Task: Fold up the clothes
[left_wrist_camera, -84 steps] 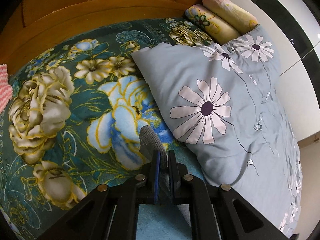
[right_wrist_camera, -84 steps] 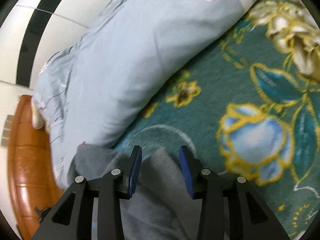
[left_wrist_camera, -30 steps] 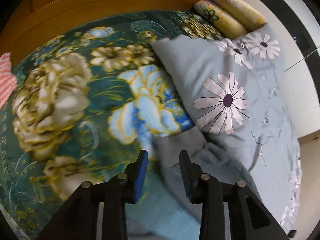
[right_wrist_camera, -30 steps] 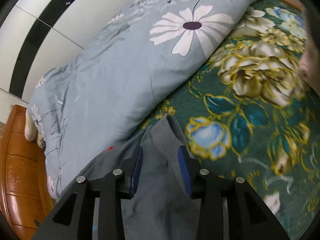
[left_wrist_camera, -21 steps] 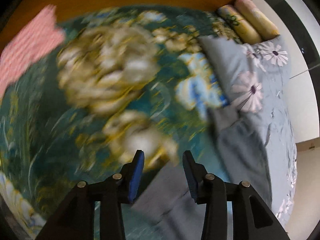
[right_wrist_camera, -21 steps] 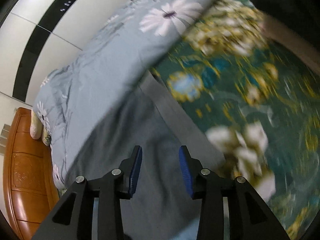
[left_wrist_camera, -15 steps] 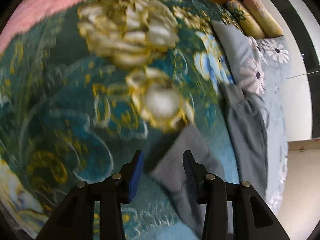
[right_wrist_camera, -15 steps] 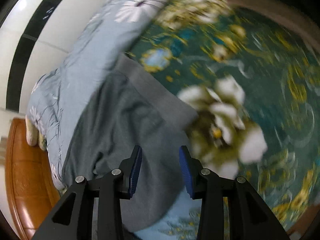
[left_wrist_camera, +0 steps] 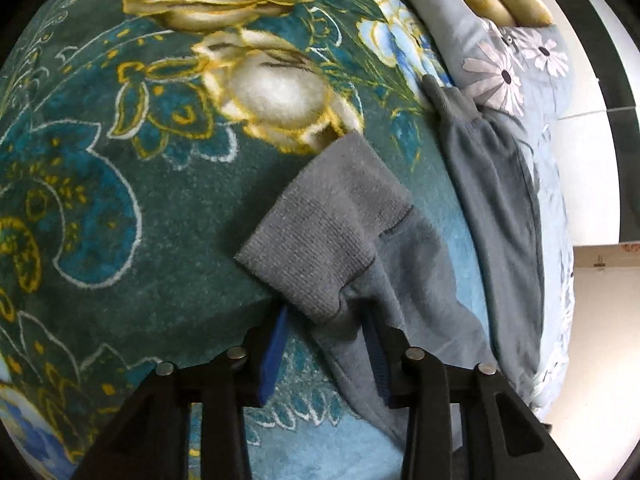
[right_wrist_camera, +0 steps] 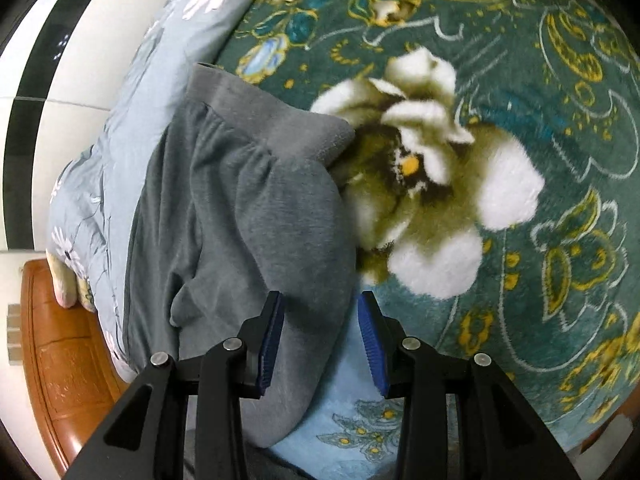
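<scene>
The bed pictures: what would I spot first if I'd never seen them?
Probably the dark green fleece blanket with big cream and blue flowers, filling most of both views. Next, the grey sweatpants lying along the blanket's edge beside the pale blue daisy-print quilt. The left gripper and right gripper both stand open over grey cloth.

A teal floral blanket (left_wrist_camera: pixel 120 184) covered the bed. A daisy-print duvet (right_wrist_camera: pixel 132 92) lay along its edge beside a white wall (right_wrist_camera: pixel 80 52). A wooden footboard (right_wrist_camera: pixel 60 344) stood at one end.
</scene>
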